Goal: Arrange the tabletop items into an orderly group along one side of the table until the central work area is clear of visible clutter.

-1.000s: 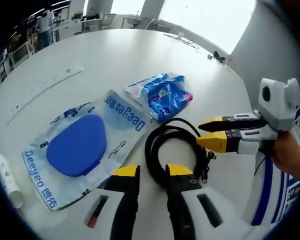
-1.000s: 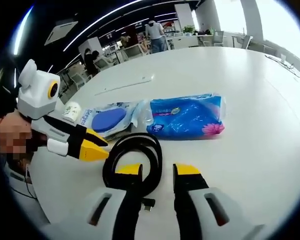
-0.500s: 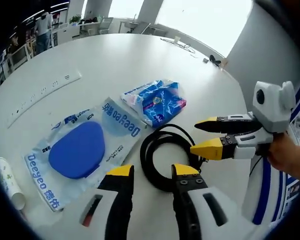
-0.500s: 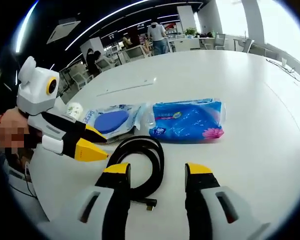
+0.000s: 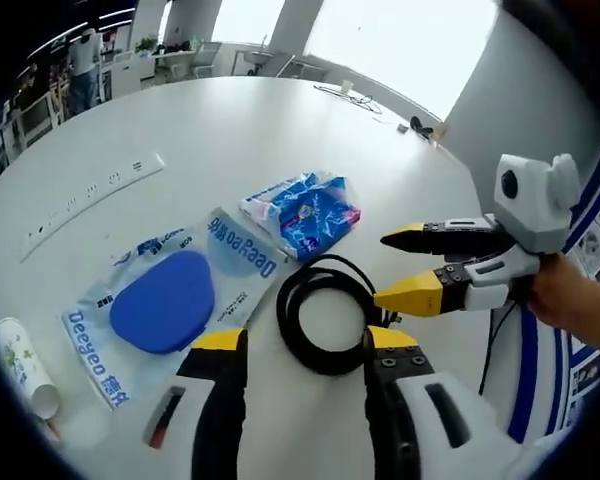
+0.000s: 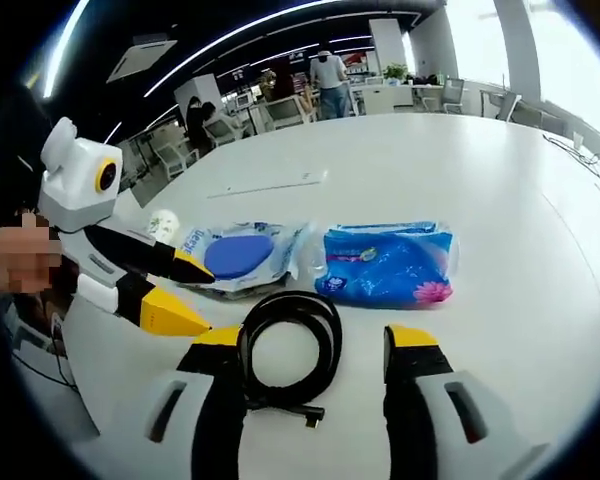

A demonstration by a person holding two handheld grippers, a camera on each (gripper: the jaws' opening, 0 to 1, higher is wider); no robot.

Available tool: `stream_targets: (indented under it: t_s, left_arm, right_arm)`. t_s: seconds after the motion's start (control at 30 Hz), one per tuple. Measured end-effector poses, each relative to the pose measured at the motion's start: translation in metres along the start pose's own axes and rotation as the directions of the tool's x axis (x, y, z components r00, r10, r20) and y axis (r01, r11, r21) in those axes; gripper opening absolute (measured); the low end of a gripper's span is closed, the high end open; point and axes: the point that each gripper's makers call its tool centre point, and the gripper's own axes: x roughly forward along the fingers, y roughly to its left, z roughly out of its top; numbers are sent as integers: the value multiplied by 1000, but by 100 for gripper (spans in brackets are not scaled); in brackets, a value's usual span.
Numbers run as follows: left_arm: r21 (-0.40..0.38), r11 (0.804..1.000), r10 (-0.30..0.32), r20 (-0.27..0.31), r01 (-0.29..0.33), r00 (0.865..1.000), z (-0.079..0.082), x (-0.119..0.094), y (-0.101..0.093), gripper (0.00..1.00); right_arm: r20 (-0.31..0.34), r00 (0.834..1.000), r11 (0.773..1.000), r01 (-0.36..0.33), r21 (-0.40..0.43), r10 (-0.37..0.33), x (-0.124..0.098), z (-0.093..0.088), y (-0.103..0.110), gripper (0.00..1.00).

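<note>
A black coiled cable (image 5: 283, 318) lies on the white table just ahead of my left gripper (image 5: 305, 345), which is open with nothing between its jaws. My right gripper (image 5: 392, 268) comes in from the right, open, its tips at the coil's right edge. In the right gripper view the cable (image 6: 290, 298) lies between the wide-open jaws of my right gripper (image 6: 315, 340), and the left gripper (image 6: 198, 293) stands open at the coil's left. A blue tissue pack (image 5: 305, 210) (image 6: 390, 265) and a clear bag holding a blue oval item (image 5: 165, 300) (image 6: 240, 255) lie beyond the cable.
A paper cup (image 5: 20, 365) (image 6: 162, 225) lies on its side near the bag. A white power strip (image 5: 90, 190) (image 6: 270, 185) runs along the table (image 5: 230, 120) further out. Small cables lie at the far edge. People and desks fill the room behind.
Both grippers' jaws have spread wider and both cameras have drawn back a little from the cable. The cable, pack and bag stay where they were.
</note>
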Motion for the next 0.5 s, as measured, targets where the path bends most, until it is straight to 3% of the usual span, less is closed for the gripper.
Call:
stream_targets:
  t_s: [0.5]
  left_arm:
    - [5, 1000, -13, 31, 12, 999, 6, -26, 0, 59]
  right_arm:
    - [15, 999, 998, -41, -51, 42, -9, 17, 15, 63]
